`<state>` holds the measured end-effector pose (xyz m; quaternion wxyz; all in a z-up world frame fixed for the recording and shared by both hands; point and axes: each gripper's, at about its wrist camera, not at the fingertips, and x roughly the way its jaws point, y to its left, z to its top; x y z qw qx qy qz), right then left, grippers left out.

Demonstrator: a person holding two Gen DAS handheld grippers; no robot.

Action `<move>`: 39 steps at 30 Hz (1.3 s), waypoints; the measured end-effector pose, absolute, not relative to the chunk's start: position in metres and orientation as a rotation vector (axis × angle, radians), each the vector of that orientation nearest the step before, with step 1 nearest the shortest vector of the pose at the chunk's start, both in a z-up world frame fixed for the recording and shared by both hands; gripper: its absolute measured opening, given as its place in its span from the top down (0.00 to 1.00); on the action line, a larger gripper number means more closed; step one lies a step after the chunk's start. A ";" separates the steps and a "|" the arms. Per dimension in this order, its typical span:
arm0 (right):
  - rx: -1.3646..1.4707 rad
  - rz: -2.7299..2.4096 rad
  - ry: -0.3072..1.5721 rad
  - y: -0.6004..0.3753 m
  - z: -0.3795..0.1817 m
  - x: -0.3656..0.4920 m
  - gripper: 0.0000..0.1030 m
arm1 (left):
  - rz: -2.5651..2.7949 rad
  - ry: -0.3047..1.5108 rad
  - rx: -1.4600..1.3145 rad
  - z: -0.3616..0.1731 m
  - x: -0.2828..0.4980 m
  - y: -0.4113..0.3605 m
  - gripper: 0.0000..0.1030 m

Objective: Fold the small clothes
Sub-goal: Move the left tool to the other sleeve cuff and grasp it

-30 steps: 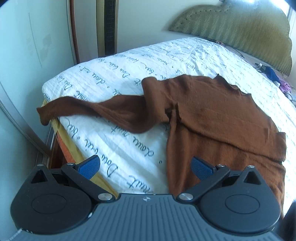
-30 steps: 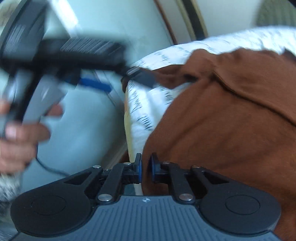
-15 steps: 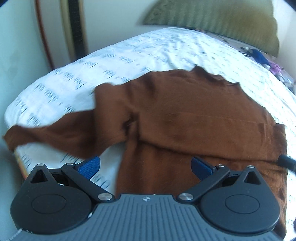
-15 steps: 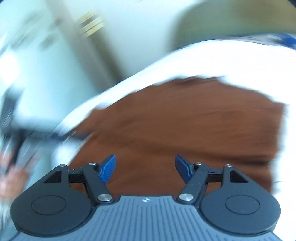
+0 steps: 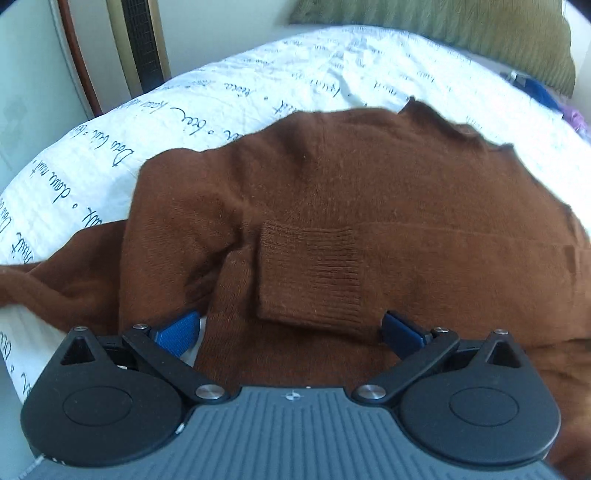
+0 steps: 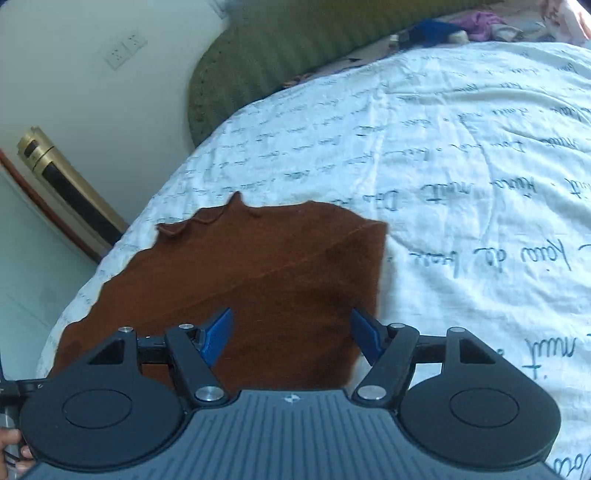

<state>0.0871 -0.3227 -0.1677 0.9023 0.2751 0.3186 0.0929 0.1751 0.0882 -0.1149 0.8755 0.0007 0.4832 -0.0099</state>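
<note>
A small brown knit sweater (image 5: 369,192) lies flat on the bed. One sleeve is folded over its body, the ribbed cuff (image 5: 310,273) lying just ahead of my left gripper (image 5: 291,328), which is open and empty above it. The other sleeve (image 5: 55,280) trails off to the left edge of the bed. In the right wrist view the sweater's right side (image 6: 258,280) lies under my right gripper (image 6: 291,332), which is open and empty over the fabric near its right edge.
The bed has a white cover (image 6: 461,166) printed with script. A green cushion (image 6: 295,48) lies along the far side, with blue and purple clothes (image 6: 461,22) beyond. A gold and black standing unit (image 6: 70,192) is by the wall. The bed edge drops off at the left (image 5: 14,354).
The right gripper opened and swung from the bed's left edge to the sweater's right side. A sleeve now lies folded across the body. The left gripper moved closer over the sweater.
</note>
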 end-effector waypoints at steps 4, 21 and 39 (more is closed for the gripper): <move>0.508 0.287 0.663 -0.281 -0.169 0.093 0.17 | 0.007 1.034 -0.003 -0.132 0.184 0.097 0.00; 0.447 0.250 0.658 -0.223 -0.175 0.058 0.14 | 0.144 0.930 -0.413 -0.107 0.119 0.299 0.00; 0.379 0.359 0.662 -0.180 -0.165 0.057 0.14 | 0.367 1.047 -0.845 -0.134 0.140 0.493 0.00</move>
